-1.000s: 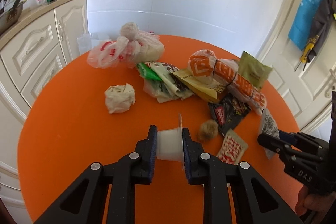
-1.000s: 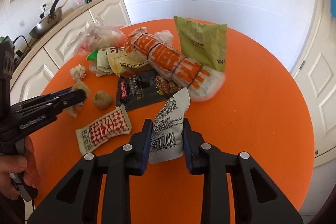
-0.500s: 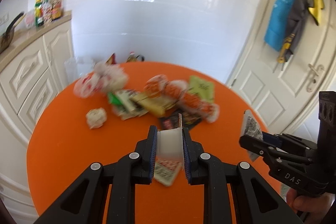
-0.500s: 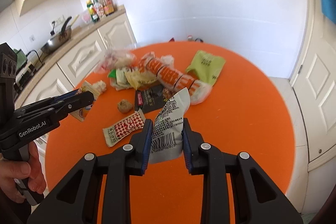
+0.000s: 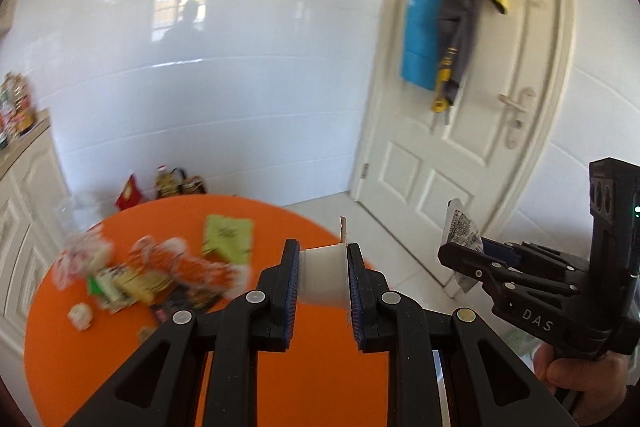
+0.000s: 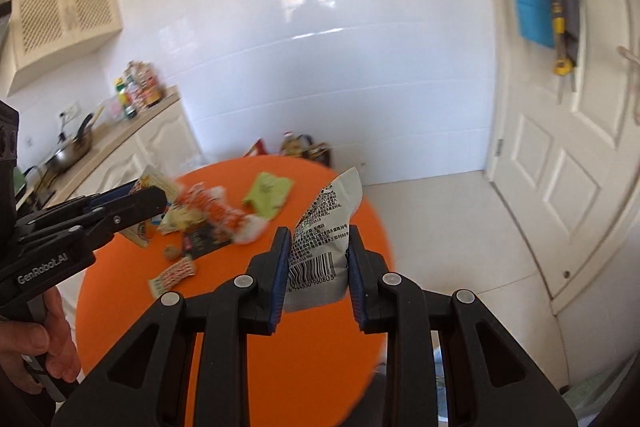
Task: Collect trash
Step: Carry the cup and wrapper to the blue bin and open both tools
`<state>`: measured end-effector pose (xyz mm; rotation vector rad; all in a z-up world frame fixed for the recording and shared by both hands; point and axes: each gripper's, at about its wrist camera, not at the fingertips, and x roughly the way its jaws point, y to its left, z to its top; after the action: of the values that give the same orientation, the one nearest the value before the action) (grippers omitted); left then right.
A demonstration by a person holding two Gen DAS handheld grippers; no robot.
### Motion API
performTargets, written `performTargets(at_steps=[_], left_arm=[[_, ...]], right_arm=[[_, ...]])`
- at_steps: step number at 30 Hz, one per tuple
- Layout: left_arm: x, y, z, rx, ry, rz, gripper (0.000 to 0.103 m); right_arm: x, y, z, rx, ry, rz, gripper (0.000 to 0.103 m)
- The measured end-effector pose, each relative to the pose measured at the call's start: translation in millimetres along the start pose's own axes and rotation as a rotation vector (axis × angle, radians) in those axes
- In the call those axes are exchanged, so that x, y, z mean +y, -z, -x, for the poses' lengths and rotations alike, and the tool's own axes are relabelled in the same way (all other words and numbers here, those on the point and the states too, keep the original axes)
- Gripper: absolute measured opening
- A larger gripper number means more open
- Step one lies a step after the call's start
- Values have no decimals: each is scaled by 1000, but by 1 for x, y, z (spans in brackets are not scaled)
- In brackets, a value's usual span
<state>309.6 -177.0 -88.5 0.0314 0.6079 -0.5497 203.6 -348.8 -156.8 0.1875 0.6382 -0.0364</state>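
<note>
Risk: white plastic cup [image 5: 322,277], pinched across its walls by left hand-held gripper [image 5: 323,281], may squirt out; thin walls flex.
Risk: printed wrapper [image 6: 320,247], clamped in right hand-held gripper [image 6: 318,259], may slip; film is slick.
Remaining: wrappers littered on orange tabletop [image 5: 100,347].

Black hand-held gripper [image 5: 323,269], blue pads, silver screws

table [image 6: 224,327]: orange | cup [image 5: 322,277]: white | wrapper [image 6: 322,243]: grey, black barcode | pouch [image 6: 267,193]: seemingly green
</note>
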Motion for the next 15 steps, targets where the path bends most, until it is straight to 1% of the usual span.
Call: performTargets(at_steps=[3, 6, 7, 11, 14, 15], left_arm=[[-40, -11, -17, 10, 70, -53, 18], [-77, -16, -43, 43, 145, -102, 18], [-92, -16, -55, 72, 182, -115, 18], [-135, -12, -104, 174, 272, -165, 18], [-162, -2, -146, 274, 317, -193, 18], [-171, 5, -163, 321, 329, -196, 18]], right_arm=[[-38, 1, 24, -34, 72, -41, 27], [-77, 7, 41, -43, 145, -87, 27], [-92, 11, 46, -41, 176, -104, 27], [-149, 35, 48, 9, 271, -188, 27], [-189, 62, 35, 75, 312, -257, 27], [-200, 69, 32, 95, 316, -275, 27]])
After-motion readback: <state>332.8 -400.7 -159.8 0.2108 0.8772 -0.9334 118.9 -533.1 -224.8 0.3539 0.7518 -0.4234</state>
